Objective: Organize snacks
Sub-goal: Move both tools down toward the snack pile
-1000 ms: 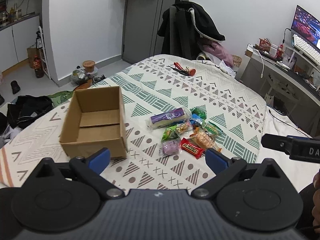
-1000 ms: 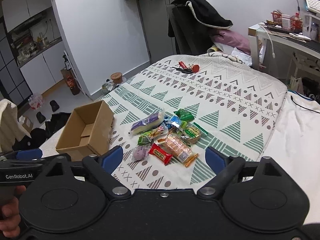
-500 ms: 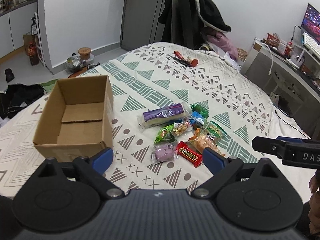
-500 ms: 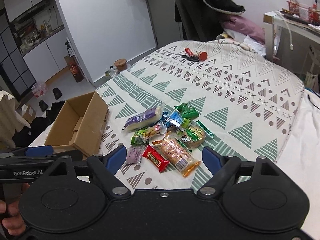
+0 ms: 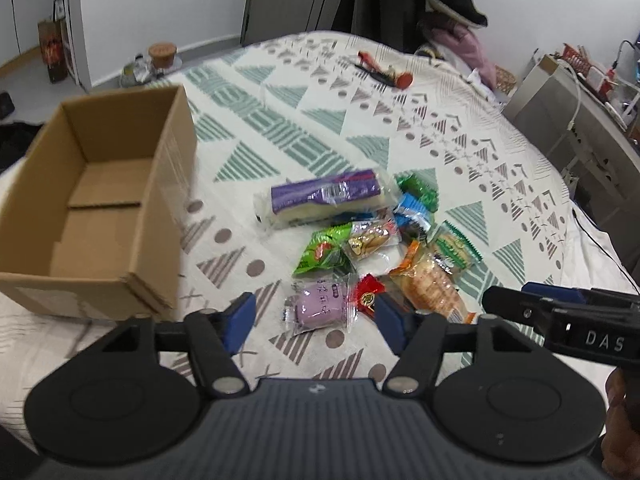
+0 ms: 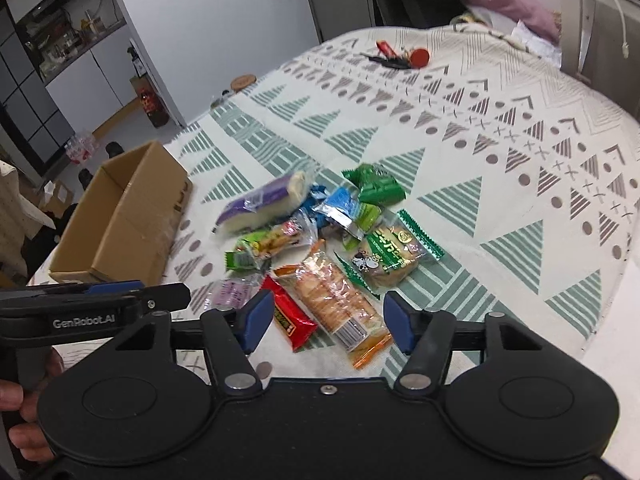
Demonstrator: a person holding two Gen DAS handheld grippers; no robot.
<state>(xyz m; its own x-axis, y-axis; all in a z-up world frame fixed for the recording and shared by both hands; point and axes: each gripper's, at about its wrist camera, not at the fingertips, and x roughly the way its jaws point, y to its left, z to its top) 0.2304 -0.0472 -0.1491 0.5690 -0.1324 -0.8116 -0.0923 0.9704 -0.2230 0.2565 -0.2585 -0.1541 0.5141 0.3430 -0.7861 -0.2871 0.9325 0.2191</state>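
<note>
Snack pile sits mid-bed (image 5: pixel 360 128) on the patterned cover, cardboard box (image 5: pixel 100 184) just left of it, open top, nothing visible inside. Left claw (image 5: pixel 312 320) hangs low over the near edge of the pile, jaws part open and just been closing, nothing pinched; the purple pack (image 5: pixel 320 306) shows in the gap between the blue pads, pads not pressing it. Red bar (image 5: pixel 368 294) lies just right of the purple pack, partly behind the right pad. Right claw (image 6: pixel 326 316) also part open, jaws just been closing, not gripping; the orange cracker pack (image 6: pixel 336 300) and red bar (image 6: pixel 290 316) show between its pads, untouched as far as visible. Further back in the pile: long purple-white cake pack (image 5: pixel 326 198), green pack (image 5: pixel 324 250), blue pack (image 5: pixel 412 214), green biscuit pack (image 6: pixel 390 256). Each claw shows in the other's view, side on, a hand (image 6: pixel 24 420) on the grip. Red and black bits (image 5: pixel 384 72) lie far up the bed, well apart from the snacks.
</note>
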